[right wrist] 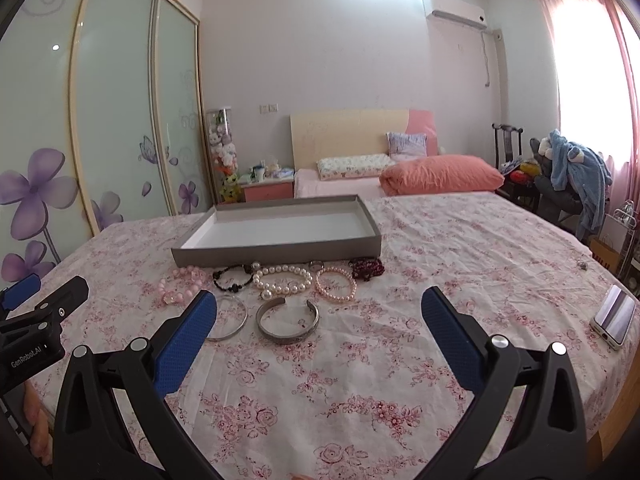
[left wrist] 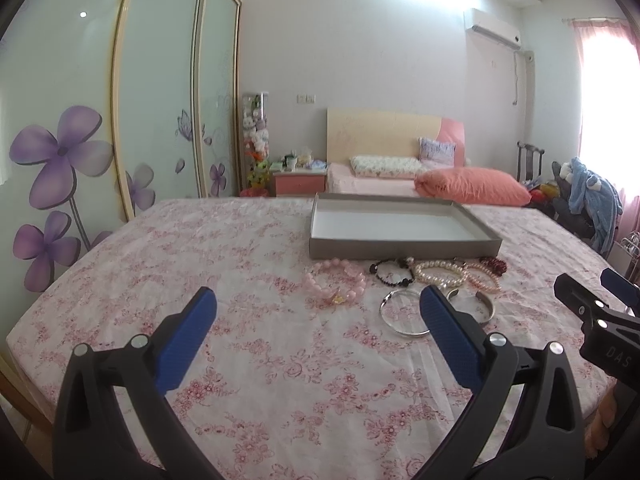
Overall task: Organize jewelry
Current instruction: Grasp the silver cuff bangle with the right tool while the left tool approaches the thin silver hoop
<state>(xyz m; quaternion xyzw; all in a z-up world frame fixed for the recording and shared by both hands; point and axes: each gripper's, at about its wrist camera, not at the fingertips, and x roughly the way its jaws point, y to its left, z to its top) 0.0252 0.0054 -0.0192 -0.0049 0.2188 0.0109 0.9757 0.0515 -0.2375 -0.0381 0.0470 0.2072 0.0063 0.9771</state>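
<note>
Both grippers are mine and both stand wide open, holding nothing: the left gripper and the right gripper hover low over the flowered bedspread, side by side.

Ahead of both lies the jewelry, loose on the bedspread, just in front of the near wall of the grey tray. The tray is empty, and its long axis runs left to right across my view.

Count, left to right in the right wrist view:
- one pink bead bracelet;
- one black bead bracelet;
- one white pearl bracelet;
- one small pink pearl bracelet;
- one dark red bead bracelet.

Nearer row: one thin silver bangle, partly behind my right gripper's left finger, and one broad silver cuff with its gap turned away from me. A small ring-like piece sits between the pearls and the tray; too small to identify. Seven bracelets counted.

Judgement: the pieces lie forward and left of the right gripper, forward and right of the left gripper. The bangle and cuff are nearest to both; the pink beads favour the left, the dark red beads the right.

One phone lies at the far right edge.
</note>
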